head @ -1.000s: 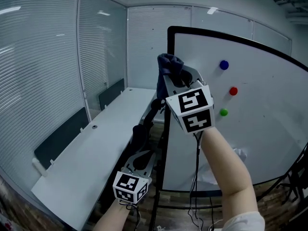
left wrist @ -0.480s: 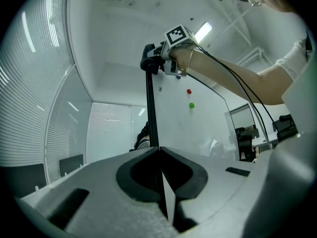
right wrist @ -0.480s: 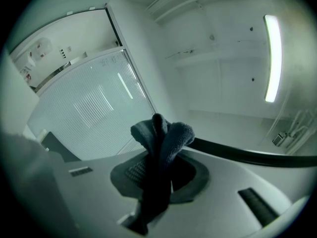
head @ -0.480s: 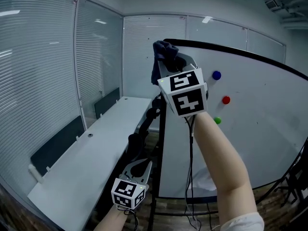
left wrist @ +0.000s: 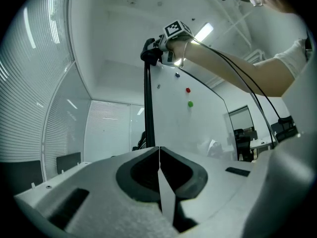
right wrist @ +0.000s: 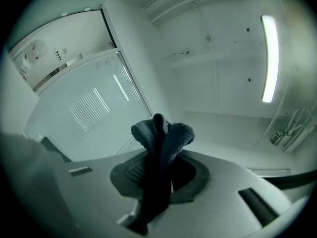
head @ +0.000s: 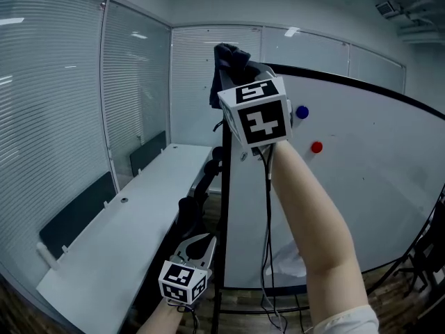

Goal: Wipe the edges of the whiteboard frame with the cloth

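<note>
At whiteboard (head: 361, 200) corner, one cloth (right wrist: 161, 138) pinched in right gripper (right wrist: 158, 171) fingers, left gripper (left wrist: 159, 176) fingers together.

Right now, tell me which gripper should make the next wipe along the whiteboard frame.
Right. The right gripper is shut on the cloth, up at the whiteboard frame's top corner. The left gripper hangs low beside the frame, shut and empty.
</note>
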Motion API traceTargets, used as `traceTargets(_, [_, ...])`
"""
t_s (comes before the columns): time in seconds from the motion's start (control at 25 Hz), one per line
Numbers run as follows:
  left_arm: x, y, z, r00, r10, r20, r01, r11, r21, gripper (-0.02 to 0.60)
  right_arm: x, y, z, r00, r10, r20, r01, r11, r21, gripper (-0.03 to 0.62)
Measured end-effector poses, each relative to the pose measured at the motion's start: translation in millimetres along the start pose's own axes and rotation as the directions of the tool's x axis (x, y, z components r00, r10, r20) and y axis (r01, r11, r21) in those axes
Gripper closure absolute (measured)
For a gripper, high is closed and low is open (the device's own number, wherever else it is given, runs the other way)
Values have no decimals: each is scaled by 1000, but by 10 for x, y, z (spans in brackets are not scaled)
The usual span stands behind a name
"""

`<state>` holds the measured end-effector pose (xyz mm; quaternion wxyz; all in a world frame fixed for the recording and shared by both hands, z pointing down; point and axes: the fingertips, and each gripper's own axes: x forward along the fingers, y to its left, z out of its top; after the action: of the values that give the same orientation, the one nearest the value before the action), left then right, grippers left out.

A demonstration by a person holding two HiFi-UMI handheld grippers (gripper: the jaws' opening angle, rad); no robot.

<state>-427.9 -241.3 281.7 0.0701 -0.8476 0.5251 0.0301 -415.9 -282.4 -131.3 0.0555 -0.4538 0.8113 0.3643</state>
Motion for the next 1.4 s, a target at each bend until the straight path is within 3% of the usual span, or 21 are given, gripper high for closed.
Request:
traceTargets(0.28, [38,-85,-75,999,-32,-14,32,999,-9,561,-187,-415,-71,994,-107,5,107,994,25,531])
traceTargets(0.72, [353,-489,-14,996,-80,-25,81,996,26,561,-505,-1043,-133,986,-166,4,166,986,28,531])
traceTargets(1.4, [1293,-2106,-103,993,-110,-47,111,994,22,561,-1386,-2365,-606,988,-153,24,153,988,23,531])
